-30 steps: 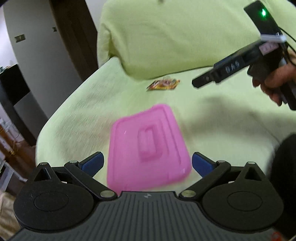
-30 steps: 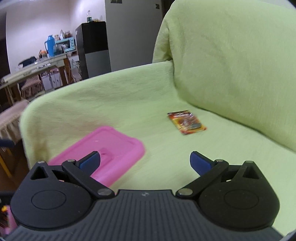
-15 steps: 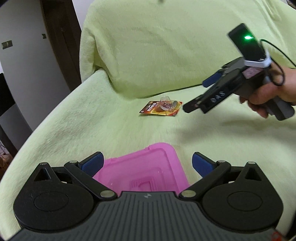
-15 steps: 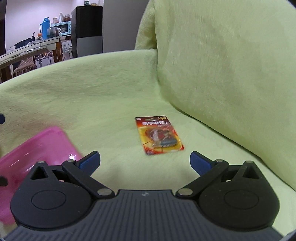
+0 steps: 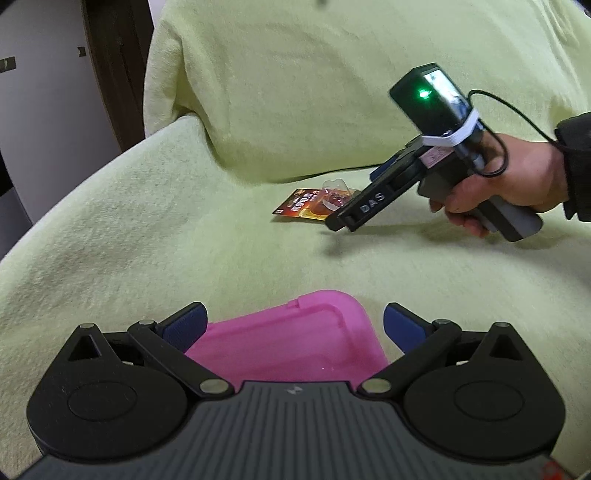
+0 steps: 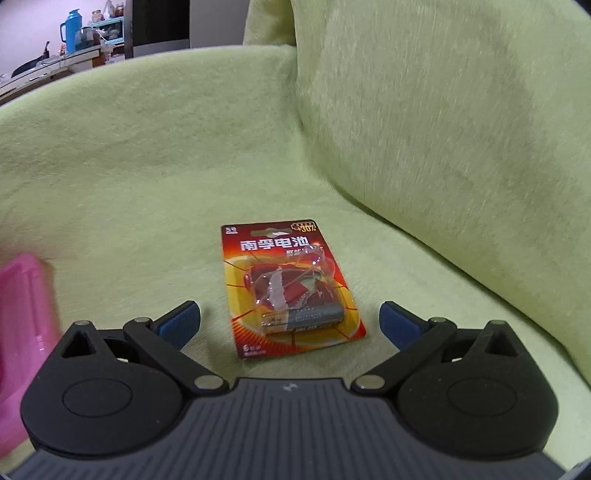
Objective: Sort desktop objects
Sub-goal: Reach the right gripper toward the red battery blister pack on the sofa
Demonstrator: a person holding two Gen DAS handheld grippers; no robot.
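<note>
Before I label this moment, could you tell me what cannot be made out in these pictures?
- Pink lid: its near part is hidden behind the left gripper in the left wrist view; in the right wrist view it is blurred and cut by the left edge.
- Battery pack: in the left wrist view the right gripper covers its right end; the small print is unreadable in both views.
- Far counter items: too small, right wrist view.

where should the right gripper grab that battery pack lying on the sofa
Probably by the long side edges of the battery pack. It lies flat on the green sofa cover, near end between the open right gripper fingers, so come down from above; the soft cover should let the fingers dig under the thin card.
</note>
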